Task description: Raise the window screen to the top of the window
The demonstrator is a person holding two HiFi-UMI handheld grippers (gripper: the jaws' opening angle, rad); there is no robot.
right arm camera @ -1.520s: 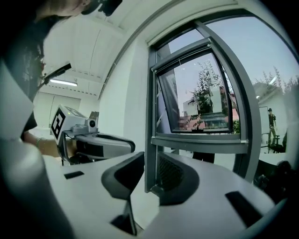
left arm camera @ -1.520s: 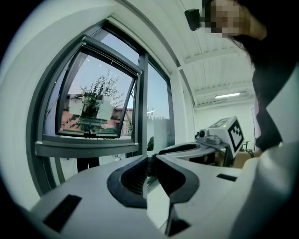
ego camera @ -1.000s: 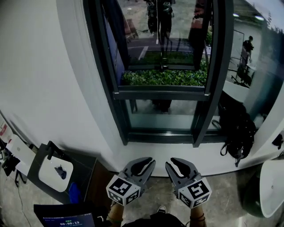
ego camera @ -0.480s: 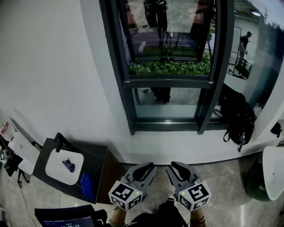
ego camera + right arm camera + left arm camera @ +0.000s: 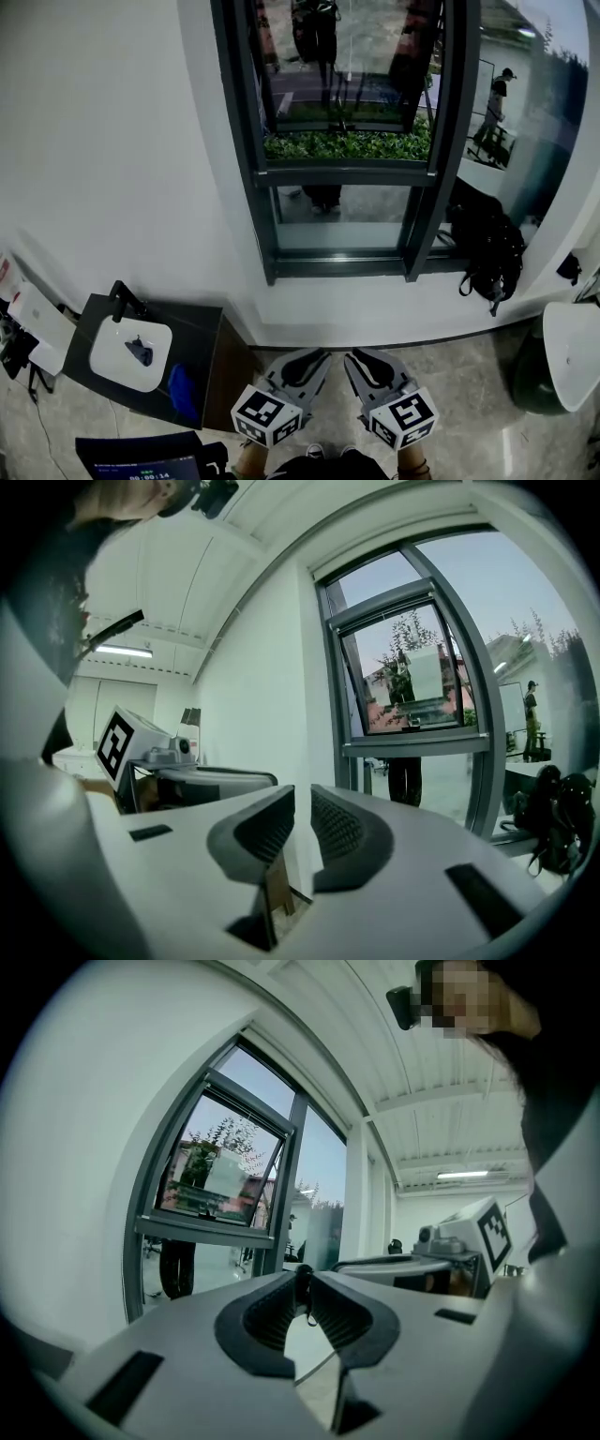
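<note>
Window screen (image 5: pixel 347 172): in dark-framed window (image 5: pixel 244 141), well ahead of both grippers.
Handling: probably light, flexible mesh; grip its stiff bottom rail, centred.
Left gripper (image 5: pixel 302 1283): jaws together, empty.
Right gripper (image 5: pixel 303 799): jaws slightly apart, empty.

The dark-framed window (image 5: pixel 347 169) runs off the head view's top edge, hiding its upper part. The window screen cannot be told apart from the glass. Right of the window, a white round basin (image 5: pixel 574 366) is cut by the picture's edge.
</note>
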